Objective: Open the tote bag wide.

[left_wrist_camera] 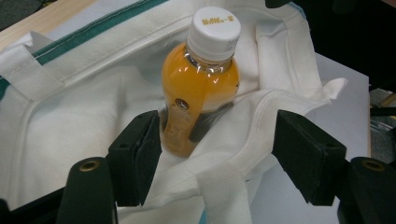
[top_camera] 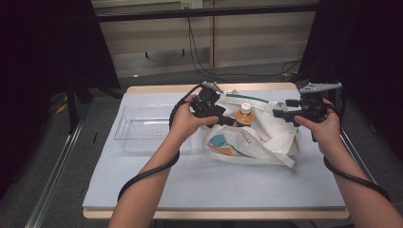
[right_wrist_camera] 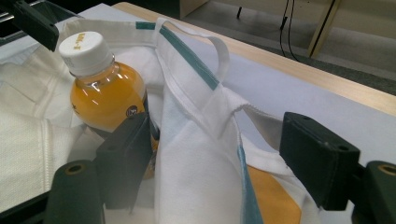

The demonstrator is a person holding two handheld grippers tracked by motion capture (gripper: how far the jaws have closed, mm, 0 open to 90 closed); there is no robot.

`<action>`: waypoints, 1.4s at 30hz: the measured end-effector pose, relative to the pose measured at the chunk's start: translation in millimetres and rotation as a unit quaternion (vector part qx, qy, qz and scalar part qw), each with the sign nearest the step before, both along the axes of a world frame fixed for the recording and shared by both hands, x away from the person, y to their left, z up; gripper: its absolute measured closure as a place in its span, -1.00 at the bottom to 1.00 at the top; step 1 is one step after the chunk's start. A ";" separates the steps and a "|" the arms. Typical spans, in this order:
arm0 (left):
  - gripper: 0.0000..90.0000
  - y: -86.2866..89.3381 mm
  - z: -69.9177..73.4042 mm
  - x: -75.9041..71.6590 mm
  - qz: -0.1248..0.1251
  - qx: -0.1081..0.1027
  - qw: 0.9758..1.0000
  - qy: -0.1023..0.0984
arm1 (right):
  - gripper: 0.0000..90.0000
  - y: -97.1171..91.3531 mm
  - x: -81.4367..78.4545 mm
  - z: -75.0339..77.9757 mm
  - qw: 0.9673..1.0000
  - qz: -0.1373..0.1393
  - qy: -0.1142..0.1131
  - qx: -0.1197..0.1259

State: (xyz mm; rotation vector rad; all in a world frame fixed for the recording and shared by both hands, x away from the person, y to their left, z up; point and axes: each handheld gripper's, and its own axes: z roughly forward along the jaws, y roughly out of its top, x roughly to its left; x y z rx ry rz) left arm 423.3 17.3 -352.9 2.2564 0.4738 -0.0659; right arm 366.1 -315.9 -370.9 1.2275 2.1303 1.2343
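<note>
Juice bottle [left_wrist_camera: 201, 88] sits upright inside the white tote bag [top_camera: 266, 137] near the worktop's [top_camera: 214, 185] far edge. Your left claw [left_wrist_camera: 219, 154] and right claw [right_wrist_camera: 219, 163] straddle the bag's rim, released, so pulling the bag open or clear is probably what's left.

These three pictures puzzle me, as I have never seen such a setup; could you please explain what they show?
A person at a table holds a hand-held tool with two black jaws in each hand: the left gripper and the right gripper. One picture looks down from above; the other two come from cameras riding on each gripper. On the table lie a white tote bag and a clear plastic tray. A bottle of orange drink stands inside the bag. Each gripper's jaws stand open around the bag's rim fabric; neither visibly clamps it.
</note>
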 end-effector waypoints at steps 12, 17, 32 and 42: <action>-0.28 -0.2 -6.7 -3.3 -0.006 -0.006 1.000 0.004 | -0.40 0.8 4.1 -2.4 1.000 -0.001 0.003 -0.006; -0.28 0.4 -6.7 -5.0 -0.011 -0.012 1.000 0.009 | -0.32 1.6 6.0 -5.0 1.000 -0.002 0.006 -0.005; -0.17 -1.1 -14.2 -10.7 -0.017 -0.003 1.000 0.005 | -0.08 5.3 10.8 -9.5 1.000 -0.011 0.013 -0.012; 0.03 -4.7 -15.2 -14.0 -0.022 -0.005 1.000 -0.005 | 0.20 1.7 14.2 -12.1 1.000 -0.011 0.013 -0.010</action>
